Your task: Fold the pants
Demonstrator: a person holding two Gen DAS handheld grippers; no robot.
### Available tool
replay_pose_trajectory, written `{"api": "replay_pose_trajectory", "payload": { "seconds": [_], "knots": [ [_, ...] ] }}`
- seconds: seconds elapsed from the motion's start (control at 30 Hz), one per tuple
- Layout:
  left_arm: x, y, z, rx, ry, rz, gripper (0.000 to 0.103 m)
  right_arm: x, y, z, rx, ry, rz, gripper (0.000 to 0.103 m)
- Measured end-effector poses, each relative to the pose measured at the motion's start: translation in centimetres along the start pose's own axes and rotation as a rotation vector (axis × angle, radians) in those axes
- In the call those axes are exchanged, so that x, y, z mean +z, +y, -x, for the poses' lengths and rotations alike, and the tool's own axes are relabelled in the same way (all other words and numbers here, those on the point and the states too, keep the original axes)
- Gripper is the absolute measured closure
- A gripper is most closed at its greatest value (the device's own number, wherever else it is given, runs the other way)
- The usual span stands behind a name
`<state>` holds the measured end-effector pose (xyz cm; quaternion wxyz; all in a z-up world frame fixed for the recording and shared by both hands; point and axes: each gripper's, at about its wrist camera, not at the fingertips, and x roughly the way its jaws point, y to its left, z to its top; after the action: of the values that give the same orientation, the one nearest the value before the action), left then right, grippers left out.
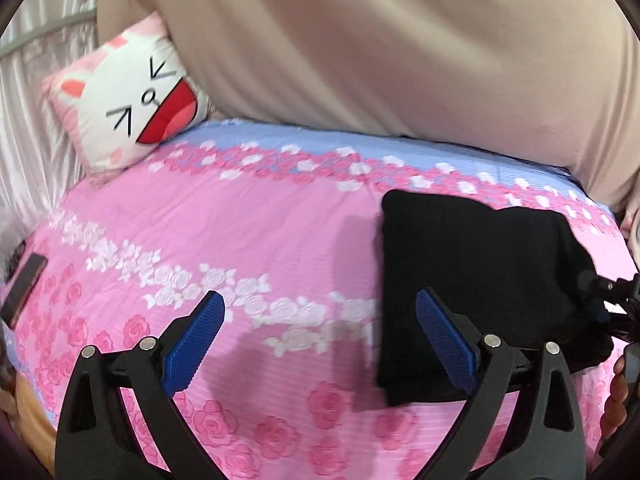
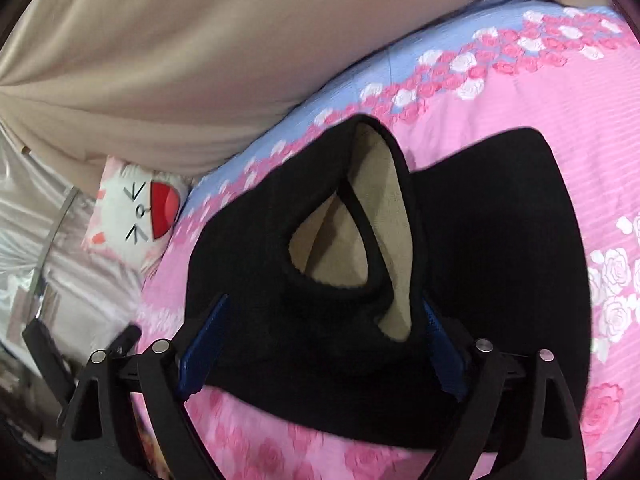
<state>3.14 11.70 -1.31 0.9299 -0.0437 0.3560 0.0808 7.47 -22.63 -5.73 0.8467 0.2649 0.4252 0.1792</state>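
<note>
Lying at the far left of the left wrist view was a dark flat rectangular device, at the edge of the pink rose-print bedspread, and behind it a white cartoon-cat cushion with a red mouth leaned against a shiny pale satin curtain. A broad beige fabric drape filled the back.

Nearer the middle, the left gripper hovered over bare bedspread with its jaws spread wide and nothing between the blue ribbed pads; it was released. To its right lay the black knit pants, already a compact, roughly rectangular bundle on the right half of the bed, the left gripper's right finger just overlapping its near edge in view.

In the right wrist view, the right gripper straddled the near edge of the pants, where an open end gaped and showed a tan lining. Its jaws stood wide with cloth lying between the pads but not pinched, so it too read as released.

I judged the folding mostly done, with the step in hand being to tidy or make a last fold at that gaping end. The next move would call for closing the right gripper on the loose edge and flattening the opening, while the left gripper steadied the bundle.
</note>
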Motion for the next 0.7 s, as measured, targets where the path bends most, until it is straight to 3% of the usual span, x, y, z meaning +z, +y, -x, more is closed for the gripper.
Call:
{"api": "replay_pose_trajectory", "payload": {
  "seconds": [0.03,0.07,0.13,0.2,0.23,0.3,0.37,0.43,0.5,0.57,0.6,0.63,0.67,0.7],
  "knots": [
    [-0.1,0.3,-0.5,-0.002,0.013,0.006,0.009,0.2,0.3,-0.4,-0.024,0.007,0.019,0.086],
    [-0.1,0.4,-0.9,-0.003,0.024,0.01,0.009,0.4,0.7,-0.8,-0.032,0.023,0.026,0.088],
    [-0.2,0.4,-1.5,0.006,0.047,0.006,0.009,0.7,1.7,0.8,0.015,-0.025,0.023,0.088],
    [-0.3,1.0,-1.6,-0.003,0.051,0.006,0.009,0.8,3.4,4.9,0.083,-0.107,0.07,0.088],
    [-0.4,1.1,-1.6,-0.009,0.051,0.008,0.009,0.6,3.8,6.8,0.082,-0.142,0.093,0.088],
    [-0.7,1.2,-1.9,-0.026,0.056,0.007,0.009,-0.1,3.4,8.9,-0.024,-0.2,0.137,0.088],
    [-1.0,0.8,-2.7,-0.041,0.078,0.006,0.009,-0.5,0.9,7.4,-0.149,-0.163,0.118,0.085],
    [-1.1,0.1,-3.4,-0.062,0.107,0.004,0.009,-1.4,-3.4,3.2,-0.193,0.017,0.019,0.082],
    [-1.2,-0.7,-3.5,-0.093,0.121,-0.003,0.009,-2.2,-4.4,3.5,-0.129,-0.029,-0.031,0.076],
    [-1.2,-1.3,-3.0,-0.111,0.107,-0.025,0.009,-2.0,-4.2,3.8,-0.098,-0.027,-0.033,0.05],
    [-1.2,-1.8,-3.0,-0.116,0.102,-0.037,0.009,-1.9,-4.2,3.8,-0.056,-0.037,-0.046,0.045],
    [-1.1,-2.1,-3.0,-0.12,0.101,-0.041,0.009,-1.7,-4.2,3.5,-0.04,-0.034,-0.051,0.044],
    [-1.1,-2.4,-3.2,-0.125,0.104,-0.044,0.008,-1.3,-4.0,3.0,-0.044,-0.028,-0.046,0.049],
    [-1.1,-2.9,-3.7,-0.136,0.117,-0.053,0.008,-0.9,-3.7,2.4,-0.064,-0.022,-0.013,0.063]
  ]
}}
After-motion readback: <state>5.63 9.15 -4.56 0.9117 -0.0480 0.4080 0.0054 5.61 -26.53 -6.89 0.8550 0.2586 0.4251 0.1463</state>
